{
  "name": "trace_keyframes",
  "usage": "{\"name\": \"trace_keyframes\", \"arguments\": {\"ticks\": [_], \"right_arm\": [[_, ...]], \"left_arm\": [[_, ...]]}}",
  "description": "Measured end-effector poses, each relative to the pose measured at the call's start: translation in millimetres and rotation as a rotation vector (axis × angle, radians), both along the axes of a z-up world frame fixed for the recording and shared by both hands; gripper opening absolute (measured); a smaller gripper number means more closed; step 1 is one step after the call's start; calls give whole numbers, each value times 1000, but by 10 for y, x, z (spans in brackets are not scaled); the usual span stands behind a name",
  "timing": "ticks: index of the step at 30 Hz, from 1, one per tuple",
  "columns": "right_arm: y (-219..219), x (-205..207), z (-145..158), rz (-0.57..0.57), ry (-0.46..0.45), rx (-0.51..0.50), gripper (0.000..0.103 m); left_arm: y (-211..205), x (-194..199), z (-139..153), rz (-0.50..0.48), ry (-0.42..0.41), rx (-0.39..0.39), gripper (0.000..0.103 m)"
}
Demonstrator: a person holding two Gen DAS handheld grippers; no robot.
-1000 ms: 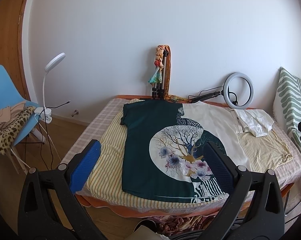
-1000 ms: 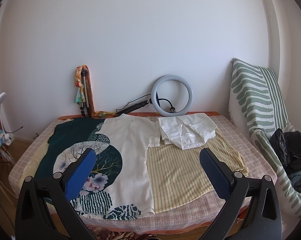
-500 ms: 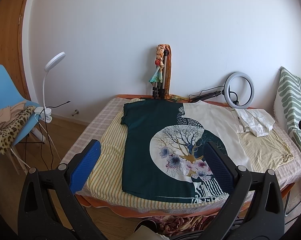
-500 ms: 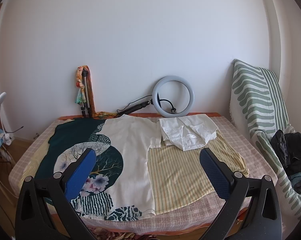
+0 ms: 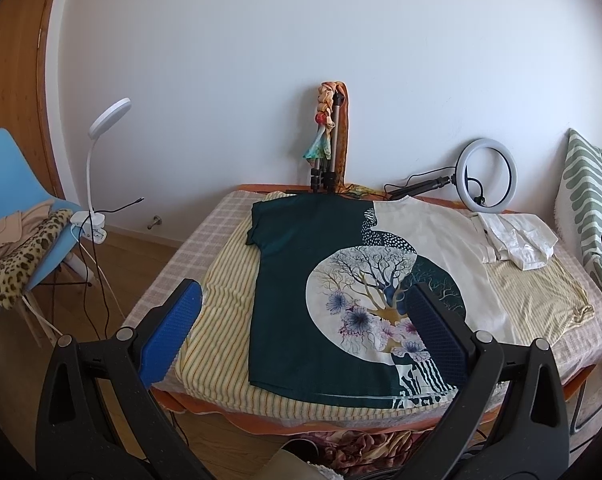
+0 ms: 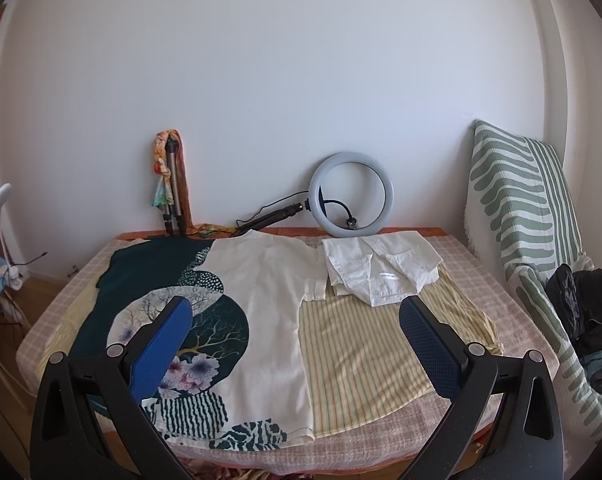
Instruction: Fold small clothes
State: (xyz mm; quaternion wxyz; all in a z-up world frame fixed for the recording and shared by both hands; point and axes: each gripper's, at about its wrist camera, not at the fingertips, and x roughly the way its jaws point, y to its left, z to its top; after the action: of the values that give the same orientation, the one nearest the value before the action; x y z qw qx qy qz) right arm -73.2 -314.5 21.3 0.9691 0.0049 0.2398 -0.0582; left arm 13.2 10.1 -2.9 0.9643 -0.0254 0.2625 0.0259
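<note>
Both hand-held grippers hang in front of the near edge of the bed [image 5: 221, 216], not touching cloth. Left hand-held gripper [image 5: 301, 336] jaws spread wide, nothing between them; right hand-held gripper [image 6: 297, 344] same, released and empty. Printed t-shirt [image 5: 297, 280], dark green and cream with a tree-and-flower print, lies spread flat on the bed, hem at the near edge, neck toward the far edge by the wall, green sleeve toward the left edge. It lies on a yellow striped cloth [image 6: 361, 344] that shows bare toward the right edge. White garment [image 6: 377, 268], loosely folded, sits near the far right corner, touching the shirt's cream sleeve. Ring light [image 6: 351, 194] and tripod [image 6: 173, 184] lean at the far edge against the wall. Judgement: the shirt looks thin, soft, light, likely to sag and wrinkle when lifted, and could drag the striped cloth below if pinched too deep. Best hold looks like the two hem corners at the near edge, or sleeve plus hem on one side, pinching only the top layers. Folding not yet begun.
</note>
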Motion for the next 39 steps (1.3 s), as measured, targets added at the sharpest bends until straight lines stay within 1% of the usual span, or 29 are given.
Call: {"name": "trace_keyframes", "arguments": {"ticks": [10, 14, 17, 21, 23, 26, 27, 28, 29, 31, 33, 35, 37, 39], "right_arm": [[66, 265, -42, 25, 6, -14, 103], [111, 410, -75, 39, 14, -25, 103], [173, 559, -112, 53, 31, -32, 103], [314, 801, -179, 104, 67, -35, 103], [420, 944, -213, 127, 72, -45, 103], [593, 1171, -263, 174, 81, -58, 103], [653, 1257, -282, 202, 91, -52, 103], [721, 1354, -300, 238, 105, -37, 103], [780, 1449, -318, 271, 121, -18, 103], [925, 1638, -365, 323, 164, 27, 103], [1097, 1820, -403, 364, 204, 58, 103], [1300, 2003, -444, 401, 243, 79, 101], [1510, 2175, -482, 438, 277, 90, 96], [1742, 2351, -522, 473, 312, 108, 94]], "left_arm": [[29, 159, -155, 10, 35, 22, 103], [102, 207, -207, 30, 25, 22, 103], [256, 269, -283, 55, 37, -2, 103], [481, 326, -412, 80, 59, -38, 103], [608, 334, -494, 84, 62, -60, 102], [799, 371, -641, 101, 90, -85, 94], [885, 399, -728, 104, 115, -107, 90], [947, 418, -807, 96, 139, -132, 85], [998, 433, -881, 88, 159, -158, 82], [1088, 470, -1059, 75, 206, -206, 69], [1130, 515, -1207, 57, 241, -241, 64], [1143, 550, -1376, 30, 279, -274, 63], [1147, 591, -1536, 7, 311, -302, 61], [1127, 634, -1636, -13, 334, -326, 58]]}}
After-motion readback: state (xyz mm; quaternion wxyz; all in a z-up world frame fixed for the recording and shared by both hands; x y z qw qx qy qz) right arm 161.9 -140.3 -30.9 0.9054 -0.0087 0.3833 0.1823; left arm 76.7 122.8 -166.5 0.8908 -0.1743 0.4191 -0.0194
